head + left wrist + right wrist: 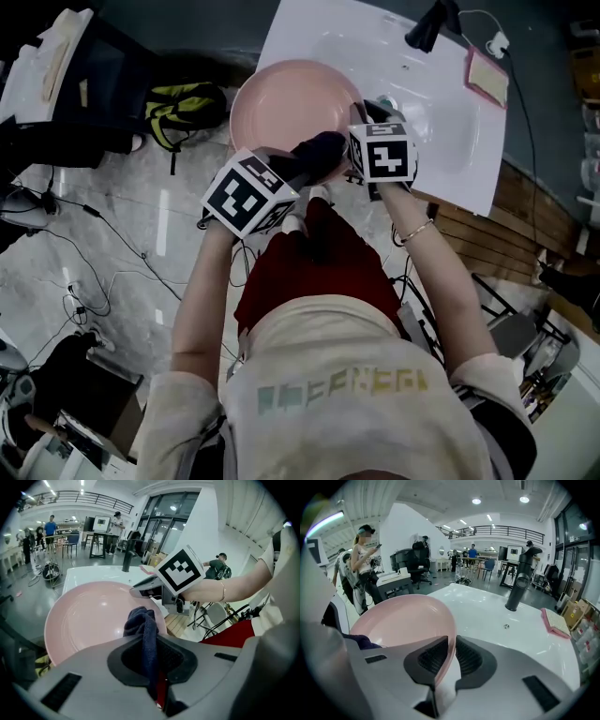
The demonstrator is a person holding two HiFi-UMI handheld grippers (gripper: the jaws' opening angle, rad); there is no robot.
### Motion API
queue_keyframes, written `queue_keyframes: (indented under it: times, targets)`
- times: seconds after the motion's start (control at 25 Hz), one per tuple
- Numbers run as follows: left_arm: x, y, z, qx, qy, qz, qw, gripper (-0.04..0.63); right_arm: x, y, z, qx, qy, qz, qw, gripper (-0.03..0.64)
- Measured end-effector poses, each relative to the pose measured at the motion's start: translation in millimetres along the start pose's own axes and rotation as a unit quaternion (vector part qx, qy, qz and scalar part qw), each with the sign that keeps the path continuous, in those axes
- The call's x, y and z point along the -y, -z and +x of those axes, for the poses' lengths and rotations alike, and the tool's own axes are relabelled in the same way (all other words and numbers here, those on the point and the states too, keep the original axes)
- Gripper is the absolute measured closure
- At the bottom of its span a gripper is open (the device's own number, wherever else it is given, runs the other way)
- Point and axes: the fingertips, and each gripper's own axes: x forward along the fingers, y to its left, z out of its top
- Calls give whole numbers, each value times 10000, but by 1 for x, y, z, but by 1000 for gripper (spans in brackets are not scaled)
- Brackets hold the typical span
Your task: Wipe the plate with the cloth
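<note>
A: Your left gripper (152, 657)?
B: Its jaws are clenched on the dark cloth (142, 620), which seemingly touches the pink plate (89, 616) at frame centre.
A: Your right gripper (450, 657)?
B: Its jaws pinch the plate's rim, near the white surface (497, 616).

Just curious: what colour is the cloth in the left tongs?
Dark navy blue cloth, best seen in the left gripper view.

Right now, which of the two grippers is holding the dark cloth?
The left gripper, shut on the dark blue cloth; the right gripper clamps the pink plate by its rim.
</note>
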Motion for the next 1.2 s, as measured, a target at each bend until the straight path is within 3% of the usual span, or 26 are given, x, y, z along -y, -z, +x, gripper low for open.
queue_keyframes:
  times: [0.36,0.72,0.92,1.2]
  targets:
    - [-26,26,-31,-271,-201,22,9994,554,-7,-3,2,-17,0,-136,9999,549]
    - [-102,23,-56,-360,-1223,-35,9918,554,-18,-7,5,16,-47,-249,9997,549]
    - [-151,5,-61,-303,-1877,-212,9815,554,-17,-8,6,38,-77,-297,9995,549]
    - [-194,-46,-43,142,-2402,-354,9700,555,-18,-9,5,94,-161,-306,9994,549]
